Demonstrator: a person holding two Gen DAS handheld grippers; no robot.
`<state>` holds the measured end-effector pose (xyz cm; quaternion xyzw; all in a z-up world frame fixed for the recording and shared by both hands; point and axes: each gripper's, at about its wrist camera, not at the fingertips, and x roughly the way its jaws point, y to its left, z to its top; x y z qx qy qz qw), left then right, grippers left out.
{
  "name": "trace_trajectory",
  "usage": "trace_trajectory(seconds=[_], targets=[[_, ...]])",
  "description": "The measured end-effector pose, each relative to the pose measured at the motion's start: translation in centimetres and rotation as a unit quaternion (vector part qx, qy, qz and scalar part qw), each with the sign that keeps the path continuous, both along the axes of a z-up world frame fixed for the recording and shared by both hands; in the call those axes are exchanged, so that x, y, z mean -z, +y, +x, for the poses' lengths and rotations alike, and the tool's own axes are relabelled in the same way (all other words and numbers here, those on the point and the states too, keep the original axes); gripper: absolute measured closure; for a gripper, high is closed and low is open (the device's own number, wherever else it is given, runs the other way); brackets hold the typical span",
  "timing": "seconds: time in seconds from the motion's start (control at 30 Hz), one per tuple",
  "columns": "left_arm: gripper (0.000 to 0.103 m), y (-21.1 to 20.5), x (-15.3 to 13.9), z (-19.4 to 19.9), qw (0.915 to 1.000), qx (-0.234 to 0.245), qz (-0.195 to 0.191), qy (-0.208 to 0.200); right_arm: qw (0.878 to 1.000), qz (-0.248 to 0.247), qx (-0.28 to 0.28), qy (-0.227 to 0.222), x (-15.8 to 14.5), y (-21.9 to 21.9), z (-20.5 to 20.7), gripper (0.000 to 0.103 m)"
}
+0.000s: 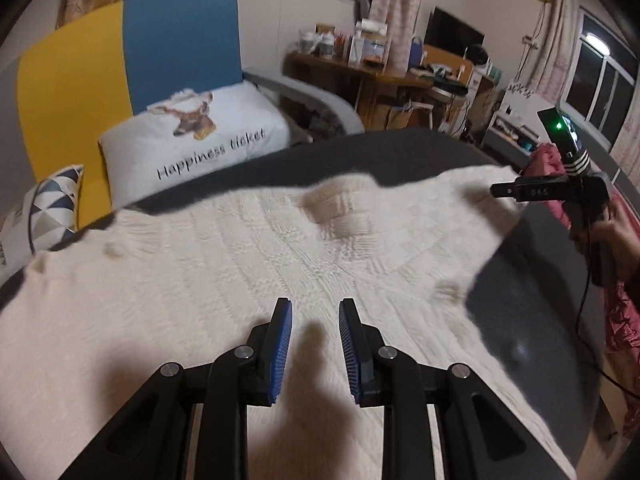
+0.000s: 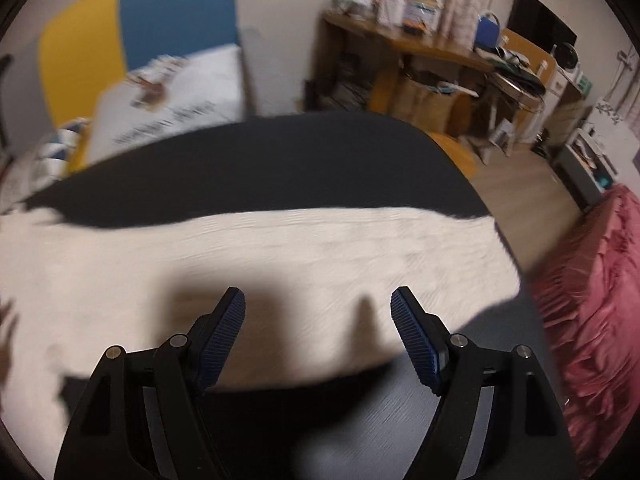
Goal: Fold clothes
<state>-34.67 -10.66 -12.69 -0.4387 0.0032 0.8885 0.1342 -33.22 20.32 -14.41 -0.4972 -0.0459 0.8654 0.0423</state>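
While hanging above the soft cream knitted sweater (image 1: 256,264), points down at its middle: left gripper (image 1: 315,312) with blue ribbed pads, jaws partly apart, nothing between them. Lies spread flat on the dark grey round table (image 1: 532,320), that sweater, long side running left to right across both views. Covers most of the table top, with one corner reaching toward the far right edge.

Over on the right, hovers near the sweater's front edge: right gripper (image 2: 318,300), jaws spread wide and empty, only cloth and dark table below. Looks smeared in the right wrist view, so hard to tell just which part of the edge sits under it, maybe a hem or a sleeve.

Sits closer to the right end of the cloth, that right gripper, while the left one is nearer the middle. Probably calls for grabbing an end next and carrying it across the long side. Could bunch up if only one layer gets pinched.

Nearby: white pillow with a deer picture (image 1: 192,136) and a pink ruffled cloth (image 2: 592,300).
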Motion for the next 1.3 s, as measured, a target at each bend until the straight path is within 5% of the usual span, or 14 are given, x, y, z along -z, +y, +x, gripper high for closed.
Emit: trace_trajectory(seconds=[0.07, 0.27, 0.47, 0.63, 0.8, 0.93, 1.03, 1.17, 1.3], targets=[[0.079, -0.3, 1.1, -0.2, 0.9999, -0.007, 0.003, -0.013, 0.999, 0.019, 0.008, -0.026, 1.4, 1.5, -0.6, 0.025], [0.079, -1.3, 0.9, -0.7, 0.9986, -0.015, 0.043, -0.028, 0.997, -0.04, 0.045, -0.038, 2.1, 5.5, 4.5, 0.02], [0.079, 0.0, -1.5, -3.7, 0.9979, 0.004, 0.065, 0.005, 0.998, -0.015, 0.045, -0.04, 0.8, 4.8, 5.9, 0.019], [0.079, 3.2, -2.0, -7.3, 0.9986, 0.036, 0.038, 0.009, 0.999, 0.015, -0.03, 0.018, -1.6, 0.1, 4.3, 0.019], [0.079, 5.1, 0.5, -8.7, 0.9996, 0.023, 0.003, -0.014, 0.997, 0.066, -0.007, -0.041, 1.7, 0.5, 2.2, 0.019], [0.075, 6.2, 1.3, -8.5, 0.9994, 0.017, -0.03, 0.002, 0.998, -0.035, 0.042, -0.024, 2.6, 4.2, 5.2, 0.017], [0.076, 6.7, 1.0, -8.2, 0.999, 0.022, -0.039, 0.006, 0.999, -0.035, 0.041, -0.005, 2.7, 4.5, 6.7, 0.016], [0.076, 5.4, -0.9, -5.9, 0.9997, 0.007, 0.008, 0.023, 0.998, -0.04, 0.039, -0.007, 2.0, 4.9, 6.6, 0.014], [0.076, 6.0, -1.0, -3.0, 0.9984, 0.043, -0.013, 0.036, 0.998, -0.02, 0.062, 0.024, -0.4, 7.7, 7.5, 0.014]])
